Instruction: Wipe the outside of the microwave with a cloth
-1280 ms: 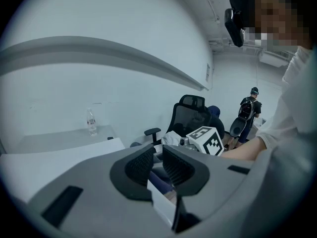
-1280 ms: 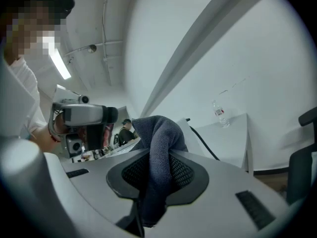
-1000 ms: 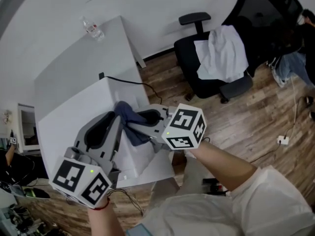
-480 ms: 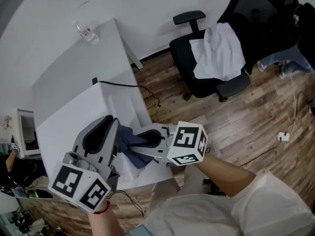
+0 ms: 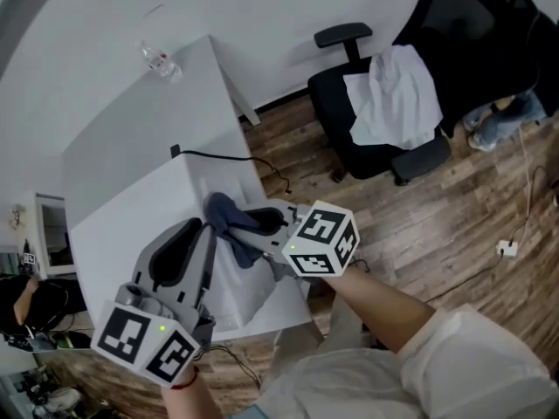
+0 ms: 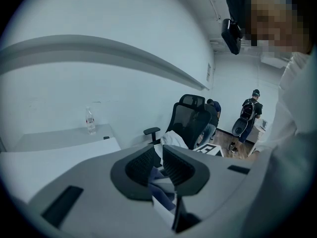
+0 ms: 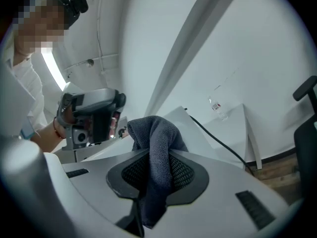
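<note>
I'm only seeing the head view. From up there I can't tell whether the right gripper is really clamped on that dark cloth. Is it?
Observer: Yes. In the right gripper view the right gripper has its jaws closed on the cloth, with a folded bunch sticking out ahead.
Operator: Is the left one holding anything?
Observer: No. In the left gripper view the left gripper shows a slim gap between its jaws, and I see nothing pinched.
Operator: Anyone nearby?
Observer: A person with a backpack stands beyond the office chair.

Head camera looked steeply down on the white boxy microwave (image 5: 113,234). Both gripper cameras sat close behind their jaws, roughly facing each other, and all three caught the clear plastic bottle (image 5: 162,60).
</note>
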`<state>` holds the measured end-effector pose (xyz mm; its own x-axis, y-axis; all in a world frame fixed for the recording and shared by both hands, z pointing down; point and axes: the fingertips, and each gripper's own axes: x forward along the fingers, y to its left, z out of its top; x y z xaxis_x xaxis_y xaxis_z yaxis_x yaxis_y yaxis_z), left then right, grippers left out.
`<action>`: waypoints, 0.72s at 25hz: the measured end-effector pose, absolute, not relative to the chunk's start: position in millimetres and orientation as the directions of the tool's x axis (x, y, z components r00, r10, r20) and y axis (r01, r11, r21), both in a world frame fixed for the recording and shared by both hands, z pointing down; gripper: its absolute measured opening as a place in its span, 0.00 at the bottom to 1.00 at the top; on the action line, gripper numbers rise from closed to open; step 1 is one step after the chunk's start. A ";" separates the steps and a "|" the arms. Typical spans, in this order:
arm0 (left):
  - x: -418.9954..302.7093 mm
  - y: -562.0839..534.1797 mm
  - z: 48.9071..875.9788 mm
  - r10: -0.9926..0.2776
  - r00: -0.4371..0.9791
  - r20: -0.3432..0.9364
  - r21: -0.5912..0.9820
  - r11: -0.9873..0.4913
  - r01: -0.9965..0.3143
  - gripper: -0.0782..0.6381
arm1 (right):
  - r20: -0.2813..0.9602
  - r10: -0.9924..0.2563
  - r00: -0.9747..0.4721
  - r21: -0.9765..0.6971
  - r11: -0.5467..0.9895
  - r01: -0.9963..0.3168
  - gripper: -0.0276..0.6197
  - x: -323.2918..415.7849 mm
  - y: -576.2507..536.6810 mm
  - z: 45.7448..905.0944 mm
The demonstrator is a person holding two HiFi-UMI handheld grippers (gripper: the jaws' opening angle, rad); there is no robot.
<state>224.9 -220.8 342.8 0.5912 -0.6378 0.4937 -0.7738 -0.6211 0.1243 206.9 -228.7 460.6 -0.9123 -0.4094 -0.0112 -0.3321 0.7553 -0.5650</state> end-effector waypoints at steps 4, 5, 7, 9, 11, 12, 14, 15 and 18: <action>225.4 -216.9 346.6 -0.633 0.590 0.501 0.126 -0.622 -0.773 0.18 | 0.049 -0.406 -0.913 -0.505 0.779 -0.373 0.19 205.4 -263.4 467.6; 226.2 -214.6 347.4 -0.630 0.593 0.502 0.126 -0.624 -0.771 0.18 | 0.064 -0.403 -0.913 -0.487 0.786 -0.381 0.19 204.5 -270.0 469.0; 228.1 -212.5 348.8 -0.627 0.596 0.502 0.128 -0.628 -0.768 0.18 | 0.094 -0.397 -0.913 -0.455 0.799 -0.394 0.19 202.7 -282.4 471.2; 231.4 -215.1 350.2 -0.622 0.596 0.509 0.128 -0.629 -0.766 0.18 | 0.122 -0.387 -0.914 -0.418 0.815 -0.401 0.19 202.7 -294.0 472.2; 234.5 -219.1 352.0 -0.616 0.592 0.519 0.125 -0.631 -0.766 0.18 | 0.147 -0.377 -0.914 -0.374 0.835 -0.404 0.19 203.5 -302.0 472.0; 235.5 -220.3 352.9 -0.614 0.591 0.523 0.125 -0.630 -0.766 0.18 | 0.155 -0.374 -0.914 -0.351 0.844 -0.405 0.19 203.7 -303.5 471.5; 236.7 -220.6 354.6 -0.611 0.590 0.527 0.128 -0.630 -0.766 0.18 | 0.161 -0.369 -0.915 -0.323 0.856 -0.403 0.18 203.6 -300.9 471.0; 237.2 -220.2 355.1 -0.610 0.591 0.528 0.129 -0.630 -0.765 0.18 | 0.158 -0.366 -0.917 -0.320 0.860 -0.398 0.18 203.2 -297.7 471.1; 238.5 -218.3 355.4 -0.607 0.594 0.528 0.130 -0.633 -0.763 0.18 | 0.139 -0.355 -0.924 -0.342 0.859 -0.381 0.18 202.0 -284.0 472.0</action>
